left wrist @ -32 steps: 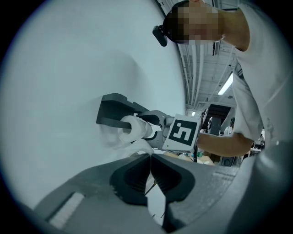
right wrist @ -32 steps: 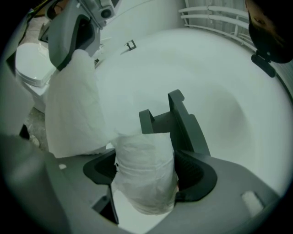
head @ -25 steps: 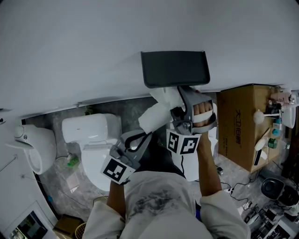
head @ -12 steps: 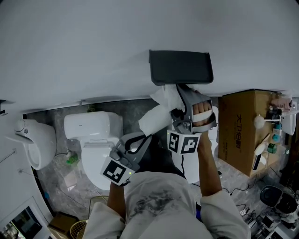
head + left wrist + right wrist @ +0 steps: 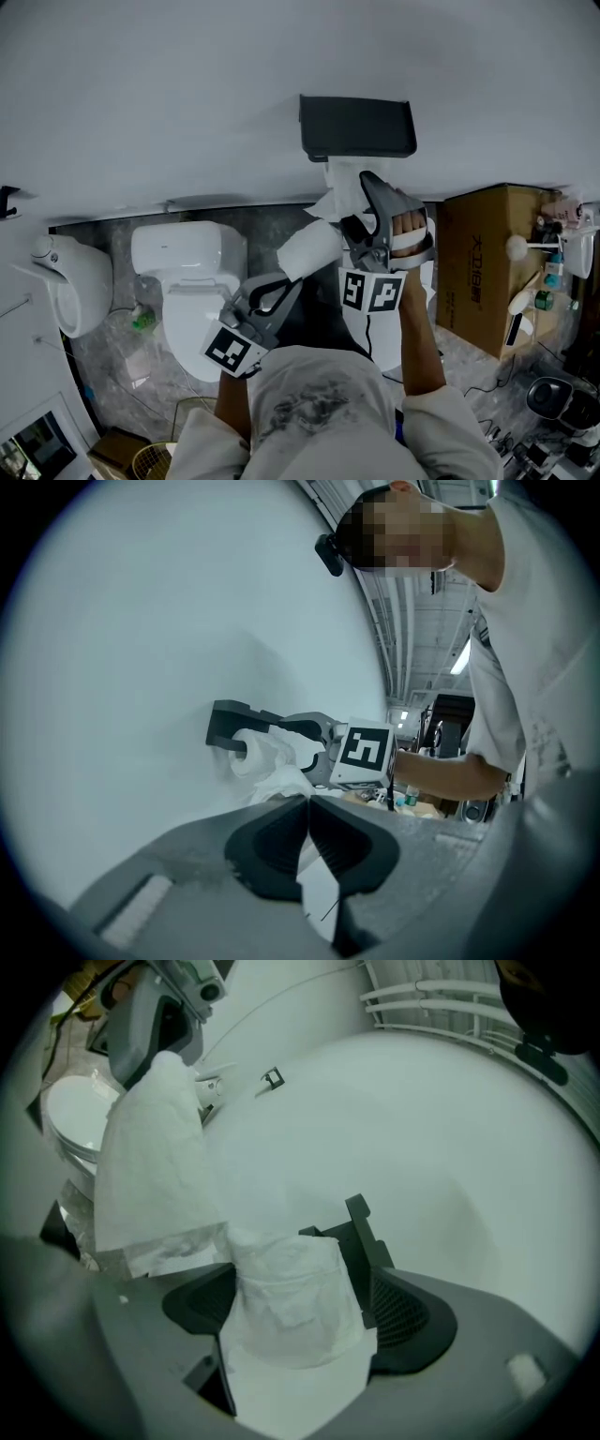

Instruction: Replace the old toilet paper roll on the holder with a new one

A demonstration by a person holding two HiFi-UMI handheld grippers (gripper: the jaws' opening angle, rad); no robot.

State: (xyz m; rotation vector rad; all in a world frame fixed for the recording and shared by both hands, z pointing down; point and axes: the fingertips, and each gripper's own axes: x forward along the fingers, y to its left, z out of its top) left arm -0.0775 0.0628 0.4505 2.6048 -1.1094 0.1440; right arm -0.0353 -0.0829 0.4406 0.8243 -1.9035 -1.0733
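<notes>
Now roll point(image 5: 291, 1326) axis level — right claw point(image 5: 302, 1274) just opened round it, left claw point(image 5: 307, 803) pinching paper point(image 5: 319, 892)

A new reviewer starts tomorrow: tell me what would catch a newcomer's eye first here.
The black holder stands out on the white wall, with a toilet paper roll at it, between the right tongs, whose jaws have just been opening. Lower down, the left tongs are shut on white paper.

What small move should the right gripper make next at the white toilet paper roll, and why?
Probably draw the right gripper straight back. Its jaws have just been opening and stand apart around the white toilet paper roll between them, which seems to hang on the black wall holder.
</notes>
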